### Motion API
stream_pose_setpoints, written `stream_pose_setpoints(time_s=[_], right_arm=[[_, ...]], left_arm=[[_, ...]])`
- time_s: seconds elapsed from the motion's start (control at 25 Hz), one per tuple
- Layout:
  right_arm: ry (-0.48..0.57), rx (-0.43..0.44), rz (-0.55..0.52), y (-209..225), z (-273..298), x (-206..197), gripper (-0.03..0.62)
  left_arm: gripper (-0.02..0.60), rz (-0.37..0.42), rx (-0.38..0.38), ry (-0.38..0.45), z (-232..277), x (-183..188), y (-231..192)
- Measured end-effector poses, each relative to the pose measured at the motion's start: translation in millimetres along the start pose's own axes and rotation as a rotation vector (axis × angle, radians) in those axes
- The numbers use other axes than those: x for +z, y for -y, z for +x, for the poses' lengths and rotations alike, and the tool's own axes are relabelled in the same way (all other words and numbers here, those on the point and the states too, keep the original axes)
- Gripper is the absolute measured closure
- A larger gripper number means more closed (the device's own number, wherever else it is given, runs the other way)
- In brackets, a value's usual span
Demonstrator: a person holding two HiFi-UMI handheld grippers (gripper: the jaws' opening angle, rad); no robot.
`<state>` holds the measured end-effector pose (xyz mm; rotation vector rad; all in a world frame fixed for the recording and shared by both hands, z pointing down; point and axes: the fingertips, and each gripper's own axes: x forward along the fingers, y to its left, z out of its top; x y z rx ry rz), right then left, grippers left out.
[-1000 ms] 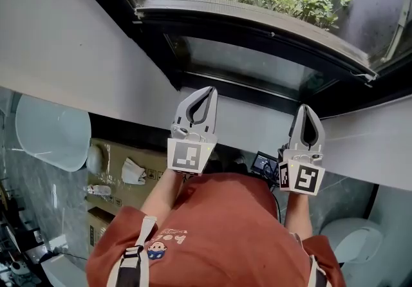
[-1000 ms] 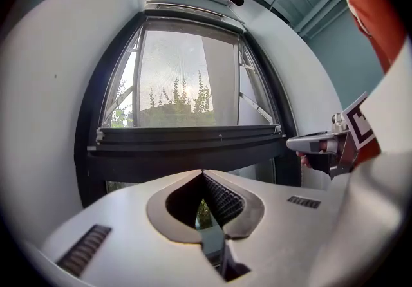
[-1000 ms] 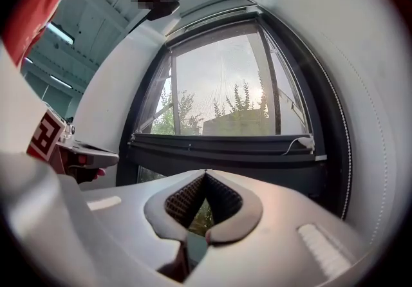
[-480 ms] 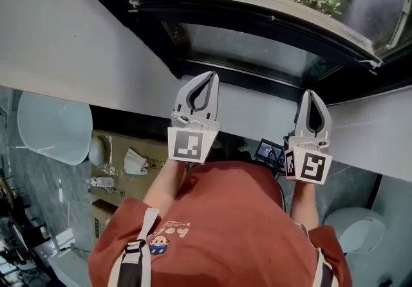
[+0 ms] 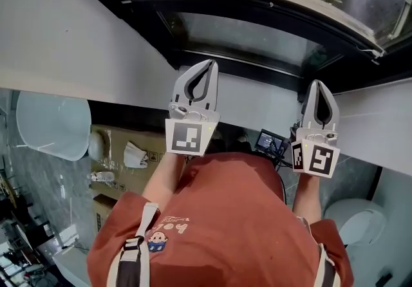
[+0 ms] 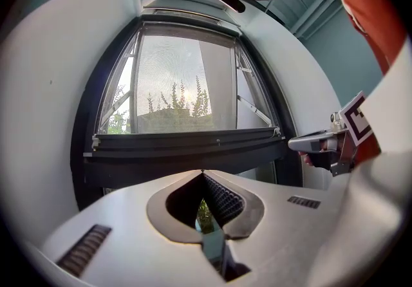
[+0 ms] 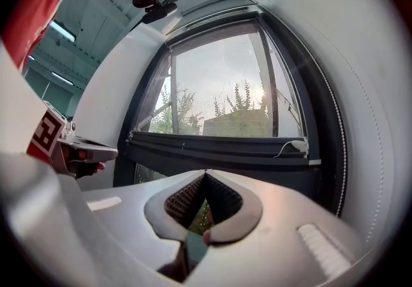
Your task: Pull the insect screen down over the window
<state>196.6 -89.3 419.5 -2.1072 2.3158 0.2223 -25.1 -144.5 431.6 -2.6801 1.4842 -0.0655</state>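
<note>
The person in a red shirt (image 5: 232, 228) stands at the window (image 6: 84, 150) with both grippers raised side by side, well apart from each other and pointed at the pane. The left gripper (image 6: 203, 174) has its jaws clenched tip to tip, with nothing between the ribbed pads. The right gripper (image 7: 206, 174) is clenched and empty as well. The insect screen (image 6: 183, 86) shows as a grey mesh over the upper part of the window, and it ends at a dark bar (image 6: 187, 144) that runs across the frame from side to side. A thin cord (image 7: 290, 145) lies at the bar's right end. Below the bar, leaves show through the glass. Both grippers' tips sit lower than the bar and do not touch it. Cardboard boxes (image 5: 122, 150) lie on the floor at the person's left.
</note>
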Motion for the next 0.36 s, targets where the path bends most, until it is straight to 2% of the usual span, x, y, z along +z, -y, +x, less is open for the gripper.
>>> stream_pose_setpoints(time_s=[0.36], right_arm=[[-0.015, -0.005, -0.01, -3.1, -2.2, -3.1, 0.585]], left_arm=[[0.577, -0.008, 0.005, 0.008, -3.5, -1.3, -3.4]])
